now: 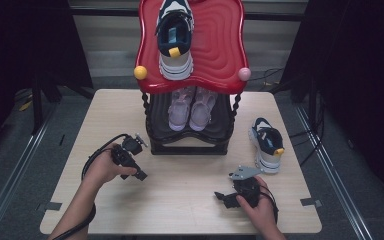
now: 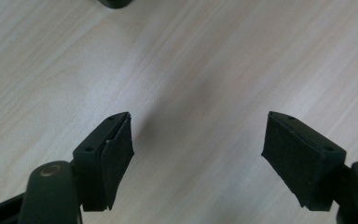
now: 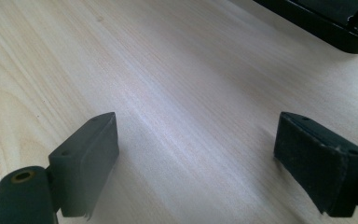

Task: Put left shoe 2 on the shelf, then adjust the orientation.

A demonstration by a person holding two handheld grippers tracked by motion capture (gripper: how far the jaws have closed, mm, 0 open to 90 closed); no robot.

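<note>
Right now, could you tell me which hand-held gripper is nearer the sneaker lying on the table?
Right. The right hand-held gripper lies near the sneaker; the left hand-held gripper is beyond the rack.

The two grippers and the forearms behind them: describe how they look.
The left gripper and right gripper are black, each with two flat, blocky jaws faced with dark pads. The right carries a grey three-cornered plate. A black cable loops from the left one. Both forearms are bare, no sleeves in view.
</note>
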